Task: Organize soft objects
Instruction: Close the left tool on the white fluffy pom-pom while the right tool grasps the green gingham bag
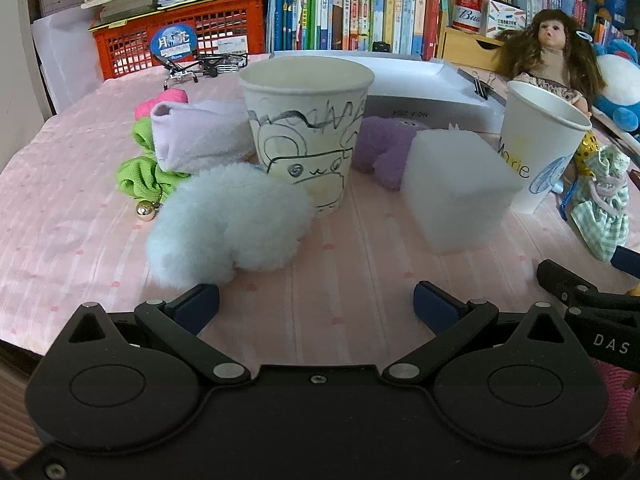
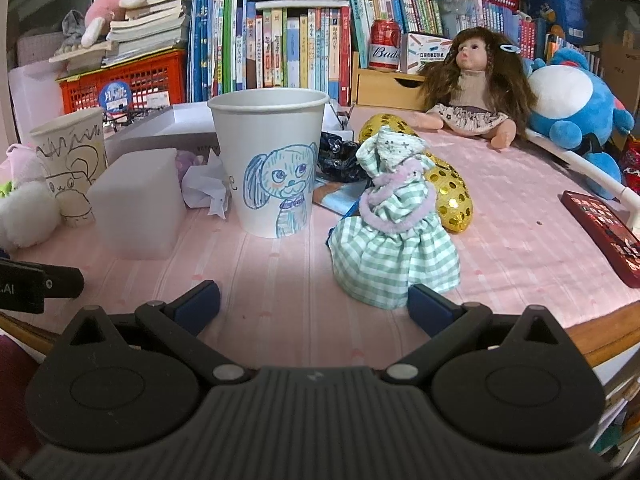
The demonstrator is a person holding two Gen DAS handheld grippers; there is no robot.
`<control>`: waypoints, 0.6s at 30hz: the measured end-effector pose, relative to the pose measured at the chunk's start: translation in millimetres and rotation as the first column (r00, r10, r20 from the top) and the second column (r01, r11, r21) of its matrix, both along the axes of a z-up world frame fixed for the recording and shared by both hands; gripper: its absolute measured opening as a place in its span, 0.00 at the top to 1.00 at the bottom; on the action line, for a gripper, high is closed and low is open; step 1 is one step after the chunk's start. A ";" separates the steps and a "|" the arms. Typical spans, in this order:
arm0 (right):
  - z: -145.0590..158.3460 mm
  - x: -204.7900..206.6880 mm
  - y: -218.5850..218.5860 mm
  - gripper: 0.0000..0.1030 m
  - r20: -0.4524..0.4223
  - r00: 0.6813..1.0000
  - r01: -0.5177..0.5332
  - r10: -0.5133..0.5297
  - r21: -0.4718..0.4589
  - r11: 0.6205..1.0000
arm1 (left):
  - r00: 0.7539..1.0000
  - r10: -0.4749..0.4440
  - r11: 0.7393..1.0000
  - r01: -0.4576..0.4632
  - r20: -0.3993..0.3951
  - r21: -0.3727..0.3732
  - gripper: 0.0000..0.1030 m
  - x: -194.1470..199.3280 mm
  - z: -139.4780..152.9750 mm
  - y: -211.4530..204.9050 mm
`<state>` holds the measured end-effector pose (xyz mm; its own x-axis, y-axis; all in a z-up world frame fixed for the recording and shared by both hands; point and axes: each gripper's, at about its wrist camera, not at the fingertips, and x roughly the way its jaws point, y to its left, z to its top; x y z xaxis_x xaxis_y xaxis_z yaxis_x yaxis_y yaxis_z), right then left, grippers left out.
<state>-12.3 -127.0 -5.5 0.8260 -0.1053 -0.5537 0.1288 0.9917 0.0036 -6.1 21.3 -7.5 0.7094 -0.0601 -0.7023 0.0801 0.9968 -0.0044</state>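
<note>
Just ahead and left of the left gripper (image 1: 316, 304), the white fluffy pompom (image 1: 228, 224) is lying against the scribbled cup (image 1: 304, 128), nearer this hand. Both the left gripper and the right gripper (image 2: 314, 304) are gaping wide, holding nothing.

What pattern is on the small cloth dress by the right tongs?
Green-and-white gingham on the small cloth dress, with a fuzzy lilac band; clearest in the right wrist view.

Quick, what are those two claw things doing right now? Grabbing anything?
Left gripper: open, holding nothing; the white fluffy pompom lies just ahead of it.
Right gripper: open, holding nothing; the green checked cloth bundle sits just ahead.
</note>
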 end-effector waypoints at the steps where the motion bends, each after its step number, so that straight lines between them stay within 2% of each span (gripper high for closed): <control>1: -1.3 -1.3 0.1 0.00 0.012 1.000 0.000 0.000 -0.003 1.000 | 1.000 0.003 1.000 -0.003 0.009 0.000 0.00 -1.0 -0.7 0.1; 5: -1.8 -7.4 0.6 0.00 0.052 0.999 0.012 -0.011 -0.021 1.000 | 1.000 0.015 1.000 -0.014 0.027 -0.015 0.01 -5.3 0.0 1.7; 10: 10.2 -20.1 -2.4 0.00 0.165 0.986 0.011 0.000 -0.065 0.998 | 0.998 0.008 0.998 -0.004 0.055 -0.064 0.03 -12.7 10.4 9.8; 14: 21.0 -21.9 -10.3 0.00 0.230 0.973 0.037 -0.014 -0.094 0.995 | 0.989 0.033 0.997 -0.022 0.145 -0.074 0.04 -24.6 24.9 17.7; 18: 23.2 -14.6 -20.5 0.04 0.224 0.974 0.068 -0.044 -0.101 0.993 | 0.967 0.074 0.996 -0.062 0.243 -0.058 0.03 -31.6 36.7 25.2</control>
<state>-26.9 -147.6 17.7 0.9178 -0.2038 -0.3407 0.1921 0.9790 -0.0681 -37.7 46.5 29.2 0.8629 -0.0357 -0.5042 0.0166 0.9990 -0.0424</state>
